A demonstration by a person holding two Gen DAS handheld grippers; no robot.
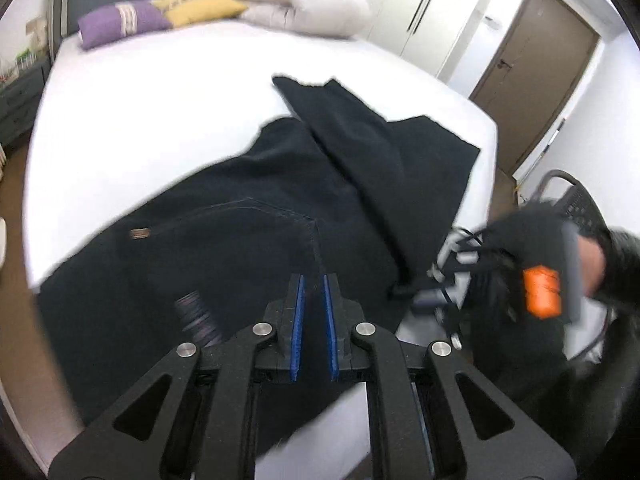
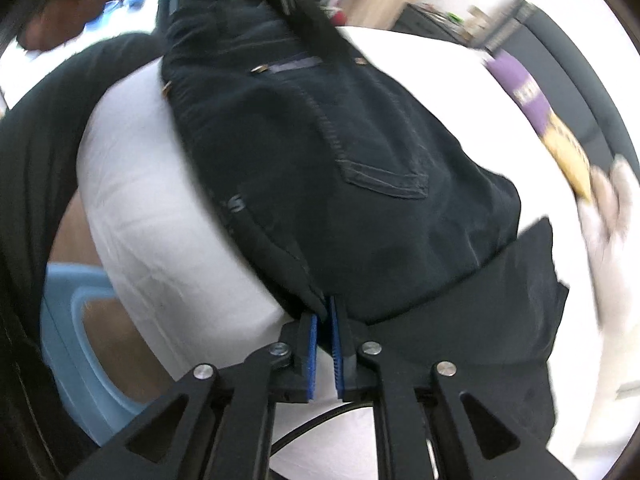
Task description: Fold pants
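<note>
Dark jeans (image 1: 248,216) lie on the white bed (image 1: 152,104), waist end nearest me, with a leg (image 1: 360,136) folded across towards the far right. My left gripper (image 1: 314,280) hovers over the seat of the jeans, its blue pads a narrow gap apart with nothing pinched. In the right wrist view the jeans (image 2: 340,152) show a back pocket. My right gripper (image 2: 325,308) is at their near folded edge, pads slightly apart, with the cloth just at the tips. A gloved hand (image 1: 560,248) holds that gripper at the bed's right edge, blurred.
Purple (image 1: 120,24) and yellow (image 1: 200,6) pillows and a pale duvet (image 1: 304,0) lie at the head of the bed. A brown door (image 1: 540,88), a white wardrobe (image 1: 424,12) and a black chair (image 1: 580,208) stand to the right. A light blue tub (image 2: 72,320) sits beside the bed.
</note>
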